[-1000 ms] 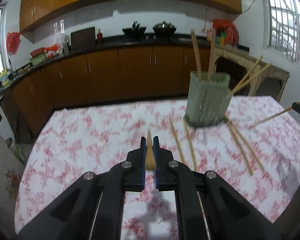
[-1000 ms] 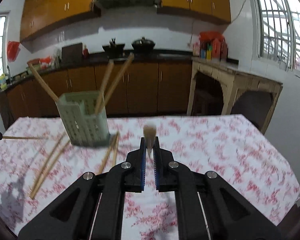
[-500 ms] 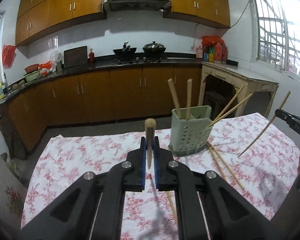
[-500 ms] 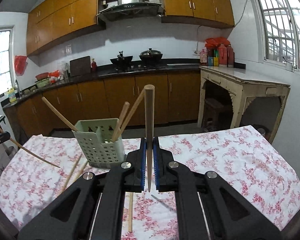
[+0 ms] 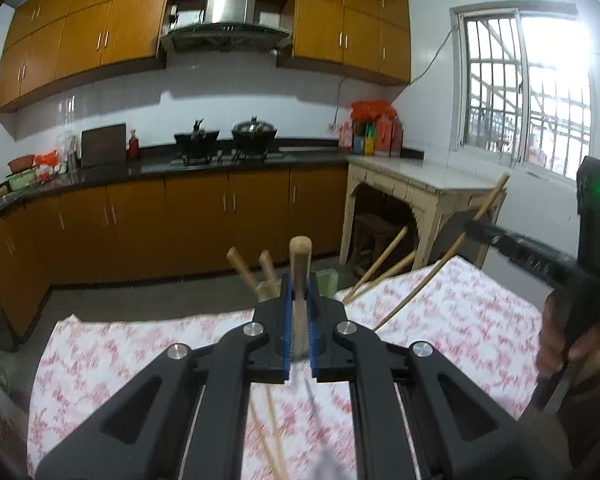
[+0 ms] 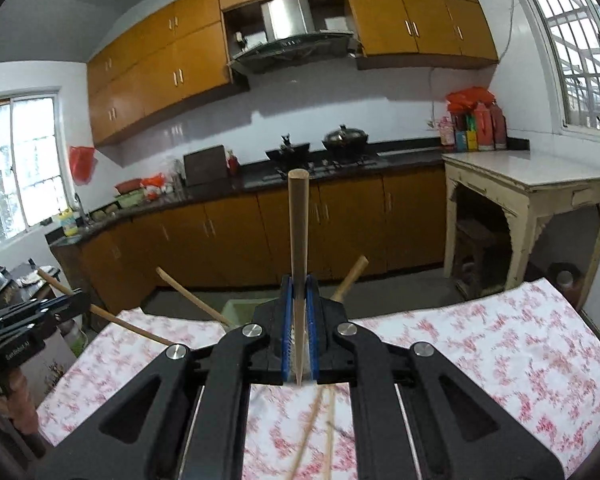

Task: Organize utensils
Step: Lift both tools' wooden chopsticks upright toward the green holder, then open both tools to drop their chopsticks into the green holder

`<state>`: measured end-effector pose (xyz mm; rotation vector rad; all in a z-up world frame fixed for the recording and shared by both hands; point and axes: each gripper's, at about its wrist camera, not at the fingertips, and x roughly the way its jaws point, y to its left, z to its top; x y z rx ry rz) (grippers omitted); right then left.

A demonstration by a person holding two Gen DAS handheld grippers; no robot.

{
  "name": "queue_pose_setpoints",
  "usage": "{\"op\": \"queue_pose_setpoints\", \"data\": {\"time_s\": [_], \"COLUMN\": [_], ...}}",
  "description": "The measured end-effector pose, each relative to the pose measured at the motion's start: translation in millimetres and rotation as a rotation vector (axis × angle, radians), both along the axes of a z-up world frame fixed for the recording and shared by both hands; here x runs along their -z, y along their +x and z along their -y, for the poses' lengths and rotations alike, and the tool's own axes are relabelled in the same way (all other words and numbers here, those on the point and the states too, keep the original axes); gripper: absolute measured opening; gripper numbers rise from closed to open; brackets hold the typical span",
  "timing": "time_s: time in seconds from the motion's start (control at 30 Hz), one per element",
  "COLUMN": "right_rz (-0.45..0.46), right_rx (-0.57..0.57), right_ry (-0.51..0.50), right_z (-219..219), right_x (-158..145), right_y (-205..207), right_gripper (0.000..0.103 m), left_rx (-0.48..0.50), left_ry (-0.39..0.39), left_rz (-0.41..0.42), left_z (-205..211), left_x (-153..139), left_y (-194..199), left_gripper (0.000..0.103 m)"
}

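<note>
- Left gripper (image 5: 299, 320): blue-padded jaws pinch a round light-wood chopstick (image 5: 300, 256), butt end toward 12 o'clock.
- Right gripper (image 6: 299, 320): jaws clamp a second tapered wooden chopstick (image 6: 299, 232), upright, thin tip at 6 o'clock.
- Pale green perforated plastic holder (image 6: 240, 310): just beyond the jaws, chopsticks leaning inside.
- Loose wooden chopsticks (image 6: 320, 432): on the red-floral white tablecloth (image 6: 480, 344) at 6 o'clock.

The utensil holder (image 6: 240, 307) stands on the table (image 6: 480, 344) just behind the right gripper (image 6: 299, 320), chopsticks leaning out of it. Loose chopsticks (image 6: 320, 428) lie on the cloth below. Behind the table runs the kitchen counter (image 6: 340, 168).
</note>
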<state>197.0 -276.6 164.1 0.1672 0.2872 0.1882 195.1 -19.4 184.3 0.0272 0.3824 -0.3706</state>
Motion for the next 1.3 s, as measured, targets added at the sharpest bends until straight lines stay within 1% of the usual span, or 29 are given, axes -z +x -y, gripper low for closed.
{"op": "queue_pose_setpoints", "data": {"time_s": [0.17, 0.23, 0.27, 0.37, 0.53, 0.63, 0.83, 0.93, 1.0, 1.03, 1.07, 1.1, 1.13, 1.3], "right_rz": [0.061, 0.077, 0.082, 0.078, 0.018, -0.03, -0.091, -0.155, -0.162, -0.158, -0.153, -0.143, -0.133, -0.094], "right_rx": [0.01, 0.016, 0.019, 0.021, 0.027, 0.026, 0.026, 0.022, 0.025, 0.035, 0.04, 0.048, 0.053, 0.062], "right_ry": [-0.022, -0.02, -0.018, -0.012, -0.025, -0.012, -0.001, 0.007, 0.008, 0.003, 0.003, 0.006, 0.008, 0.003], "right_z": [-13.8, -17.3, -18.6, -24.0, -33.9, -34.6, -35.9, -36.0, -33.8, -32.6, -31.9, -29.9, -28.3, -23.2], "right_x": [-15.3, -18.1, -18.1, -12.3, 7.0, 19.3, 34.6, 41.6, 43.0, 42.7, 42.0, 40.2, 38.0, 24.2], "right_y": [11.9, 20.5, 25.6, 42.2, 75.0, 88.2, 97.4, 104.9, 102.6, 100.0, 99.2, 95.2, 91.7, 73.0], "right_gripper": [0.007, 0.007, 0.007, 0.007, 0.007, 0.007, 0.007, 0.008, 0.01, 0.017, 0.026, 0.03, 0.031, 0.031], "left_rx": [-0.003, -0.025, -0.035, -0.05, -0.063, -0.069, -0.084, -0.101, -0.109, -0.113, -0.117, -0.123, -0.127, -0.143], "left_ry": [-0.014, 0.01, 0.02, 0.016, 0.017, 0.024, 0.031, 0.031, 0.021, 0.015, 0.014, 0.014, 0.01, -0.027], "left_rz": [0.054, 0.073, 0.075, 0.028, -0.018, -0.044, -0.086, -0.111, -0.11, -0.111, -0.107, -0.104, -0.102, -0.086], "left_z": [18.6, 25.8, 28.1, 30.3, 26.7, 24.3, 20.3, 20.4, 16.0, 14.3, 12.4, 9.7, 8.0, -6.5], "left_x": [-21.9, -25.1, -25.3, -19.3, -8.5, 0.9, 18.0, 26.5, 27.3, 26.2, 25.2, 23.7, 22.1, 14.0], "left_y": [15.1, 26.8, 32.3, 54.3, 75.0, 84.9, 101.1, 108.4, 106.4, 104.9, 103.1, 102.3, 100.6, 84.9], "left_gripper": [0.008, 0.008, 0.008, 0.008, 0.008, 0.008, 0.008, 0.008, 0.01, 0.014, 0.016, 0.021, 0.023, 0.027]}}
